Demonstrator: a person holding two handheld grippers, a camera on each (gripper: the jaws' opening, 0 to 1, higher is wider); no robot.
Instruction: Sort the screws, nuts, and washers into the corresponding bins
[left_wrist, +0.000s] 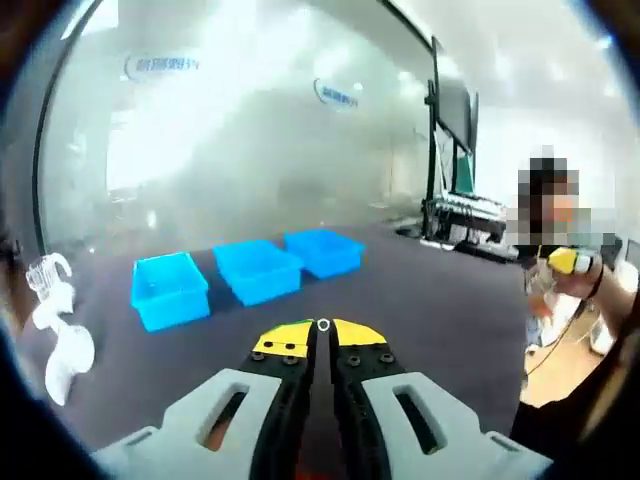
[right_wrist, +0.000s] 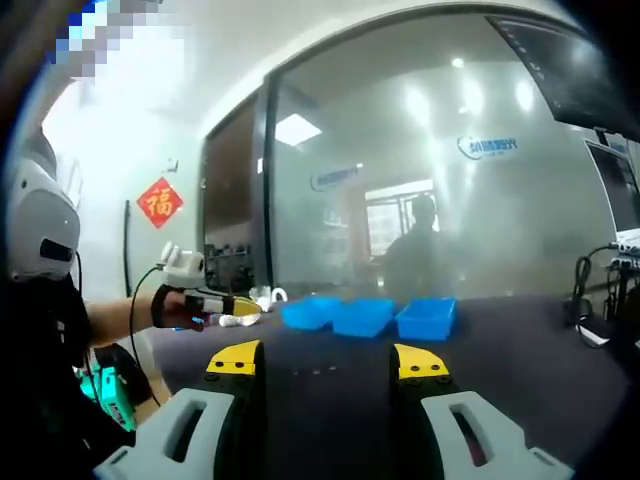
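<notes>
1. Currently, the left tool (left_wrist: 323, 338) has its jaws pressed together. A small silver ring, probably a washer (left_wrist: 323, 324), sits at the yellow tips; whether it is a nut instead cannot be told at this size.
2. The right tool (right_wrist: 330, 362) stands open with a wide gap between its jaws and carries nothing.
3. Three blue bins (left_wrist: 249, 272) stand in a row on the dark bench (left_wrist: 430, 300), close beside one another. In the left gripper view they lie ahead of the left tool and well apart from it.
4. In the right gripper view the same bins (right_wrist: 368, 314) stand near the far edge of the bench (right_wrist: 520, 380), in front of a glass wall (right_wrist: 400, 200).
5. A few small pale specks (right_wrist: 315, 372) lie on the bench between the right tool's jaws and the bins. They are likely loose hardware, but their kind cannot be told.
6. The contents of the bins are hidden by their walls in both views, so how many parts are already sorted cannot be read.
7. Judged progress: one part appears gripped and not yet dropped, and the left tool is not yet over any bin. Delivery of this part is left, along with pickup of the specks on the bench.
8. White plastic items (left_wrist: 55, 330) lie at the left edge of the bench; they play no part in the task.
</notes>
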